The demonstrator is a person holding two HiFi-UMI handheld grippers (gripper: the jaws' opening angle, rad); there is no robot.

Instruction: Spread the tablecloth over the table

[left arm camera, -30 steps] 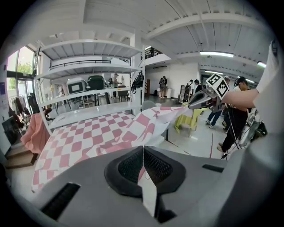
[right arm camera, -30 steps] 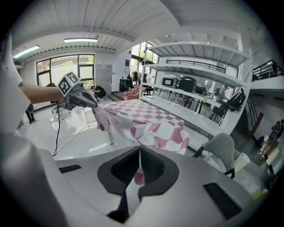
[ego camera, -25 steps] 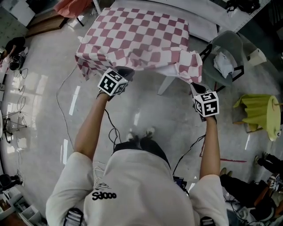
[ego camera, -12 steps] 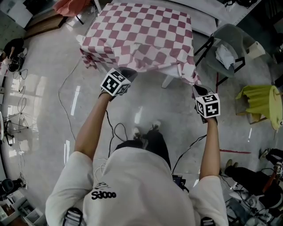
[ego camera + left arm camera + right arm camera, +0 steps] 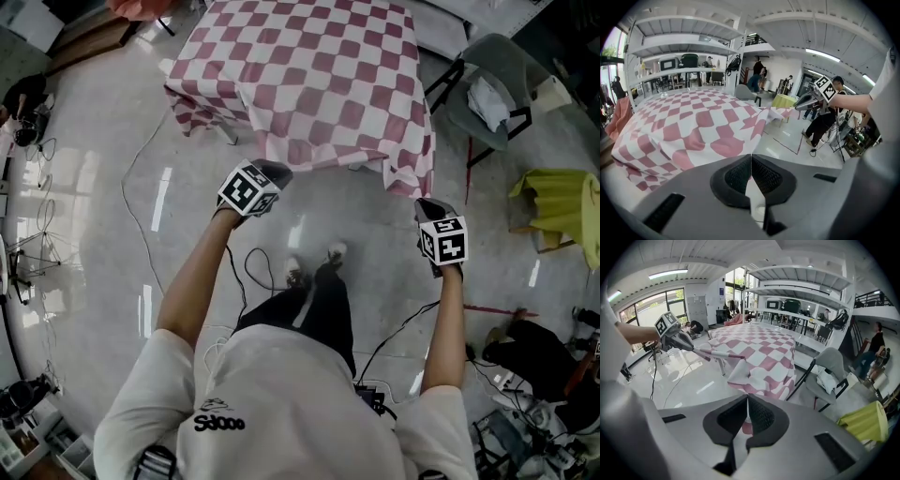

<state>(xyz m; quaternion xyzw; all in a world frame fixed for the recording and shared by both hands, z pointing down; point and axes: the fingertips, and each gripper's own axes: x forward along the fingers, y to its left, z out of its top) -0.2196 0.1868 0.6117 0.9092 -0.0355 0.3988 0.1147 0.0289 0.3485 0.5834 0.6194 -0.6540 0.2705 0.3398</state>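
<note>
A red-and-white checked tablecloth [image 5: 319, 75] lies over the table at the top of the head view, and its near edge hangs down toward me. My left gripper [image 5: 273, 170] is shut on the near-left part of that hem; a strip of white cloth shows pinched between its jaws [image 5: 751, 157]. At the near-right corner, my right gripper [image 5: 422, 202] is shut on the cloth too, with fabric caught between its jaws [image 5: 747, 397]. The cloth [image 5: 693, 126] stretches between the two grippers. A folded flap [image 5: 740, 371] droops at the right corner.
A grey chair [image 5: 487, 94] with a white bundle on it stands right of the table. A yellow-green item [image 5: 562, 206] lies further right. Cables [image 5: 141, 197] trail over the glossy floor at the left. A person [image 5: 534, 347] crouches at the lower right.
Both grippers have come down and back toward me with the cloth's near edge. The bunched corner has been drawn out, and the cloth now lies flatter across the tabletop.
</note>
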